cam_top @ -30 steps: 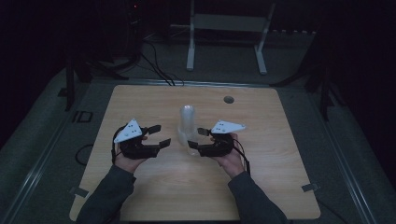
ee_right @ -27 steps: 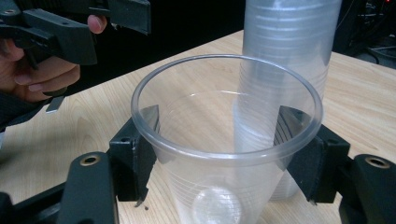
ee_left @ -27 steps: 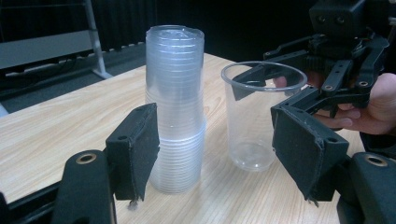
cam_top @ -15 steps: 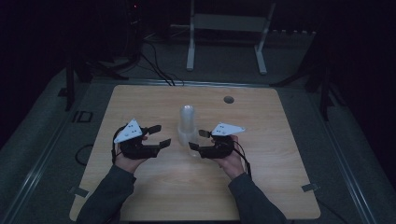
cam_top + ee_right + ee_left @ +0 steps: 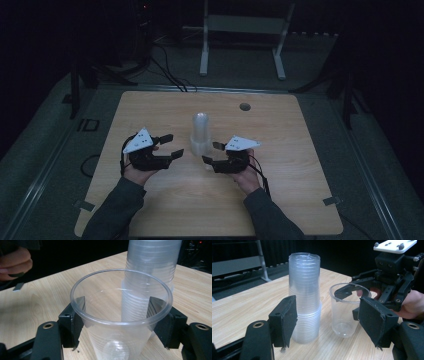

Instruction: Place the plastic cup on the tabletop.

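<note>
A tall stack of clear plastic cups [image 5: 201, 132] [image 5: 304, 297] [image 5: 150, 267] stands upside down in the middle of the wooden table [image 5: 280, 200]. Right beside it, toward me, a single clear cup [image 5: 208, 164] [image 5: 347, 312] [image 5: 120, 322] stands upright on the table. My right gripper [image 5: 209, 152] [image 5: 116, 320] is shut on this cup, its pads against the walls just below the rim. Left of the stack, my left gripper [image 5: 176, 144] [image 5: 328, 320] is held open with nothing between its jaws, a short way off from the stack.
A round hole [image 5: 245, 106] sits in the table's far right part. Behind the table stand a white metal frame [image 5: 240, 25] and dark cables [image 5: 165, 65] on the floor. Bare wood lies in front of both hands and along the sides.
Almost nothing differs: the right gripper with the single cup has shifted very slightly toward the person, and the left gripper has stayed where it was.
</note>
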The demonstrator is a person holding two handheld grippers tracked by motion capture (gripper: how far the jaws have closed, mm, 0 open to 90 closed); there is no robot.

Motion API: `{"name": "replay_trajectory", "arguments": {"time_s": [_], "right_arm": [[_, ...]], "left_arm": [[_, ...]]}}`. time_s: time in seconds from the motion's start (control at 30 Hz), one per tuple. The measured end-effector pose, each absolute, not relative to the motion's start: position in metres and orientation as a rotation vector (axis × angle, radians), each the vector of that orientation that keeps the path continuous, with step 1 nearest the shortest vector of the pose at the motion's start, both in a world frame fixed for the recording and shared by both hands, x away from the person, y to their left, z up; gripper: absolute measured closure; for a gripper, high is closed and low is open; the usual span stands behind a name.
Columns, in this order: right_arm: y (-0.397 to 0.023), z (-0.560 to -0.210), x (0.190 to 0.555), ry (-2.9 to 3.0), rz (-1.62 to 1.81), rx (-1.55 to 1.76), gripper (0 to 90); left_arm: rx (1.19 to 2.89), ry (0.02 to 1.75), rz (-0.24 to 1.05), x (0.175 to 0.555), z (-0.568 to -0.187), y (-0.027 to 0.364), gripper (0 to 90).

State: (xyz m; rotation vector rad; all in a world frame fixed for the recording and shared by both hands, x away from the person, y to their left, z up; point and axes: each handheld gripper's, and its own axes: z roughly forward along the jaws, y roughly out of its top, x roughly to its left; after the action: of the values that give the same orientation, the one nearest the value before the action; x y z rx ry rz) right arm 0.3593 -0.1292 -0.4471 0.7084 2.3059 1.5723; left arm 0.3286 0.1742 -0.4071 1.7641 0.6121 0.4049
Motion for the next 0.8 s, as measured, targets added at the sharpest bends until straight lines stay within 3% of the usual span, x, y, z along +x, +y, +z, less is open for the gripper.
{"name": "replay_trajectory", "arguments": {"time_s": [0.8], "right_arm": [[-0.124,-0.46,0.358,2.302,1.554,0.719,31.0]], "left_arm": [[1.764,0.611,0.403,0.329,-0.407,0.174,31.7]]}}
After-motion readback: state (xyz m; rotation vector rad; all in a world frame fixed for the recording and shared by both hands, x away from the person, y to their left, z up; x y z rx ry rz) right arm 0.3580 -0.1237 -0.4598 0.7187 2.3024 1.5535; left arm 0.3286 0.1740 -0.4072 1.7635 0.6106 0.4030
